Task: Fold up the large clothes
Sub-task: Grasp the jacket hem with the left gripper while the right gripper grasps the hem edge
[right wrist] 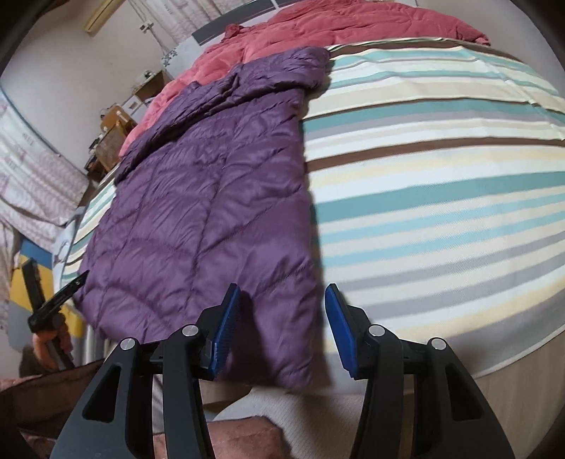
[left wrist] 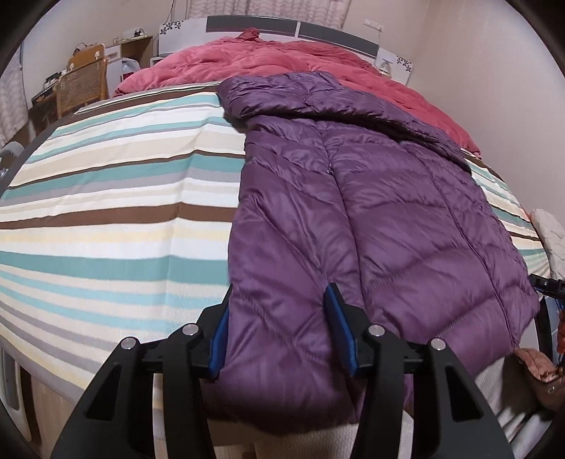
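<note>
- Where the bed (left wrist: 106, 212) fills most of both frames, it is seen covered by a striped sheet (right wrist: 441, 176) in teal, brown, cream and grey, with a red quilt (left wrist: 282, 56) bunched along the top of the frame.
- A purple quilted jacket (left wrist: 370, 212) is laid flat on the sheet, its hem hanging over the near edge of the bed at the bottom of the frame.
- In the left wrist view, a wicker-backed chair (left wrist: 83, 84) and cluttered shelving are seen at the upper left, and a headboard (left wrist: 289, 28) at the top.
- Only in the right wrist view is a patterned curtain (right wrist: 31, 176) shown at the left edge, with the other tool held in a hand (right wrist: 49, 342) at the lower left.
- The left tongs (left wrist: 279, 328) are spread wide, straddling the jacket's hem corner without closing on it.
- The right tongs (right wrist: 282, 328) are likewise held wide, over the jacket's opposite hem edge.
</note>
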Motion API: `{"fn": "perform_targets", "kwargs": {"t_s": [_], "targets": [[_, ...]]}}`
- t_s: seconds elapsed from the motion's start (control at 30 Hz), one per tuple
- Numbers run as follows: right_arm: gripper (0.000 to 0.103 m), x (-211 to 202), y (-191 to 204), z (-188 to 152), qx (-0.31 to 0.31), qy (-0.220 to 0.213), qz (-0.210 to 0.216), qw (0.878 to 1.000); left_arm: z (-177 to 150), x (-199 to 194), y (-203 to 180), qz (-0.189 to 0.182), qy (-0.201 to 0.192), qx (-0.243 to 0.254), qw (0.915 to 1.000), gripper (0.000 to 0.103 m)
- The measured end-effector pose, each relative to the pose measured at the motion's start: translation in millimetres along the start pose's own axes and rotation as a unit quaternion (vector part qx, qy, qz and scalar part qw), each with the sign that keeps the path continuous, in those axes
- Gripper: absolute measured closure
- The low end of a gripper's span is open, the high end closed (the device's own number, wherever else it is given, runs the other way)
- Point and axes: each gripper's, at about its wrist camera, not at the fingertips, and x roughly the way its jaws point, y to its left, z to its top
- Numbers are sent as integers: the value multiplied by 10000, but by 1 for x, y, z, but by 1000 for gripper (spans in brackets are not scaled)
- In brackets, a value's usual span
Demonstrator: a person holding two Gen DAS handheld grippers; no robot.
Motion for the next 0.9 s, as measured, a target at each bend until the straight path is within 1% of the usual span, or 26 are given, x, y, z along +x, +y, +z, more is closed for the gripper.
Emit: {"fn": "perform_targets", "kwargs": {"t_s": [0.03, 0.07, 0.13, 0.17, 0.2, 0.23, 0.3, 0.37, 0.43, 0.5, 0.57, 0.9], "targets": [[58, 1, 1, -3, 11, 49, 124, 9999, -1, -2, 1, -53, 3, -24, 10000, 57], [59, 3, 2, -5, 20, 93, 214, 9997, -2, -3, 2, -104, 9, -59, 9999, 58], [59, 4, 6, -10, -51, 75, 191, 9998, -4, -3, 2, -123, 25, -98, 9999, 62], [64, 4, 7, -10, -109, 69, 160, 9998, -5, -4, 1, -123, 29, -87, 9999, 63], [68, 4, 8, -10, -147, 67, 159, 9997, -5, -4, 0, -107, 29, -91, 9999, 68], [77, 4, 9, -10, -157, 96, 185, 9997, -6, -4, -2, -116, 52, -105, 9999, 77], [87, 3, 9, -9, -138, 92, 211, 9996, -8, -7, -5, -134, 68, -67, 9999, 88], [92, 1, 8, -7, -136, 54, 260, 9996, -9, -10, -9, -155, 61, 13, 9999, 92], [93, -4, 8, -6, -161, 3, 255, 9995, -11, -16, -11, -176, 25, 35, 9998, 94], [95, -10, 7, -5, -182, -44, 254, 9995, -13, -24, -12, -242, -3, 15, 9997, 96], [95, -18, 6, -4, -208, -97, 285, 9993, -15, -32, -16, -275, -35, 64, 9996, 96], [97, -66, 0, -7, -242, -348, 716, 9965, -29, -74, -27, -461, -78, 225, 9987, 98]]}}
